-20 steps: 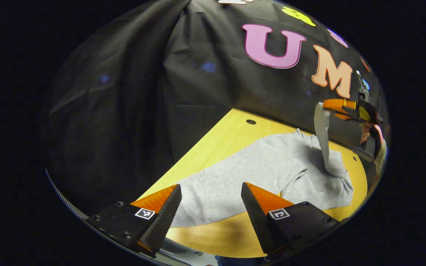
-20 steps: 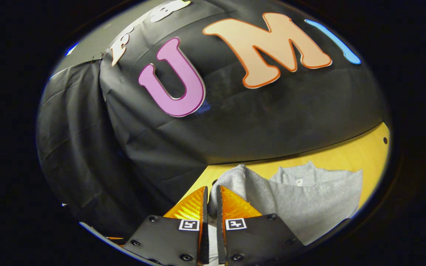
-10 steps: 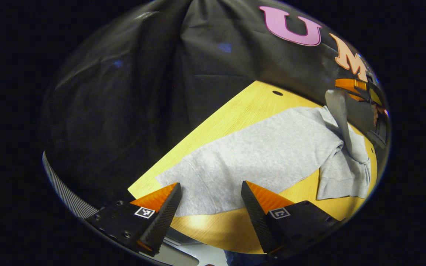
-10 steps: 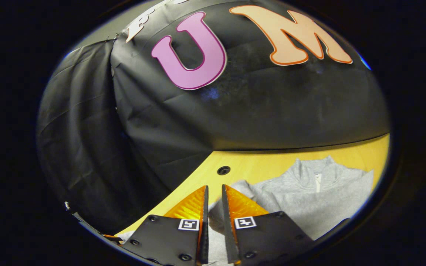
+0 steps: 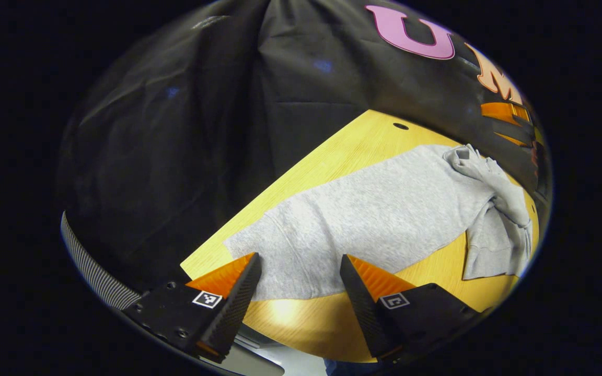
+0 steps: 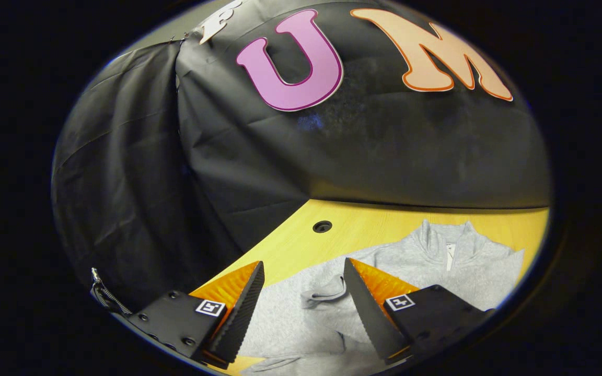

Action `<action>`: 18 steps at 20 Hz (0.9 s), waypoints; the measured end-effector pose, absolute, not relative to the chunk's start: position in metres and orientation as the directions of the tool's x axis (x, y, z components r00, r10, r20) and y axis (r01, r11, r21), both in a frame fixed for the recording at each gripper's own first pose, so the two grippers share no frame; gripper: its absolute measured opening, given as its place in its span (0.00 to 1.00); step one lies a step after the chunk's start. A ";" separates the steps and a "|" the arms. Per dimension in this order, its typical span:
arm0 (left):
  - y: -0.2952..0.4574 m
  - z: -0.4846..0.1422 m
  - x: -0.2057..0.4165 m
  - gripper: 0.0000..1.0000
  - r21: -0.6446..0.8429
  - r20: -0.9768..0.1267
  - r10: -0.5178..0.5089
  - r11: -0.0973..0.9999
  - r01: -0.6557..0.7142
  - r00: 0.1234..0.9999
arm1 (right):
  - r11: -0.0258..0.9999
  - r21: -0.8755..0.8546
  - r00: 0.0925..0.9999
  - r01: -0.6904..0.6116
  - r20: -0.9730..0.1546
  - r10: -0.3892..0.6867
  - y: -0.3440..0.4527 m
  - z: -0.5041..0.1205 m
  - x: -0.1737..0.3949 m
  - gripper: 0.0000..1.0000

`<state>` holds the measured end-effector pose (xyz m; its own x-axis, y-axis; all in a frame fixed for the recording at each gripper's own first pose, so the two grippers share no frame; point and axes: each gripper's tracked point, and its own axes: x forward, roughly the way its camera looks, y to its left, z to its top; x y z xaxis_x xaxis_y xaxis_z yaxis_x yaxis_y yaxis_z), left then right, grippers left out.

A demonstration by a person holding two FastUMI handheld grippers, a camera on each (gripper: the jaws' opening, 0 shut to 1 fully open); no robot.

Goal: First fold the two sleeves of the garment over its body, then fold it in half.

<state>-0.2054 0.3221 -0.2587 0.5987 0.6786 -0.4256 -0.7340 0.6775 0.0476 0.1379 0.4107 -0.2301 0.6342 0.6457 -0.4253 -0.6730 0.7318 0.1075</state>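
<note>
A light grey sweatshirt (image 5: 379,219) lies flat on the yellow wooden table (image 5: 343,156). One sleeve (image 5: 481,172) lies crumpled across its far end, and another grey fold (image 5: 494,250) lies beside the body. My left gripper (image 5: 299,265) is open, hovering over the garment's near hem with nothing between its fingers. In the right gripper view the collar (image 6: 447,245) and the dropped sleeve cuff (image 6: 324,295) lie on the sweatshirt (image 6: 437,271). My right gripper (image 6: 303,274) is open just above that cuff. The right gripper (image 5: 507,122) also shows far off in the left gripper view.
The table has a round cable hole (image 5: 400,126) near its far corner, also seen as a hole (image 6: 322,226) beyond the sweatshirt. The black cloth wall rises close behind the table. The table's near edge (image 5: 301,339) runs under my left fingers.
My right gripper opened and let go of the sleeve, which dropped onto the sweatshirt's body. The left gripper stayed open and barely moved in the last half second.
</note>
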 end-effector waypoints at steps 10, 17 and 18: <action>0.313 -0.259 -0.186 0.41 0.063 -0.404 0.667 0.703 -0.708 0.626 | 0.764 0.044 0.675 -0.644 -0.436 0.595 0.348 -0.215 0.121 0.95; 0.309 -0.258 -0.177 0.07 0.097 -0.433 0.657 0.715 -0.692 0.617 | 0.840 -0.009 0.766 -0.542 -0.416 0.490 0.258 -0.186 0.114 0.96; 0.308 -0.257 -0.175 0.05 0.080 -0.439 0.654 0.712 -0.698 0.617 | 0.853 -0.008 0.777 -0.523 -0.417 0.472 0.246 -0.185 0.112 0.96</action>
<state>-0.1752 0.3084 -0.2571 0.6167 0.6536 -0.4387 -0.6977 0.7119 0.0798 0.1122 0.2457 -0.1845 0.7767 0.4723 -0.4169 -0.5226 0.8525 -0.0079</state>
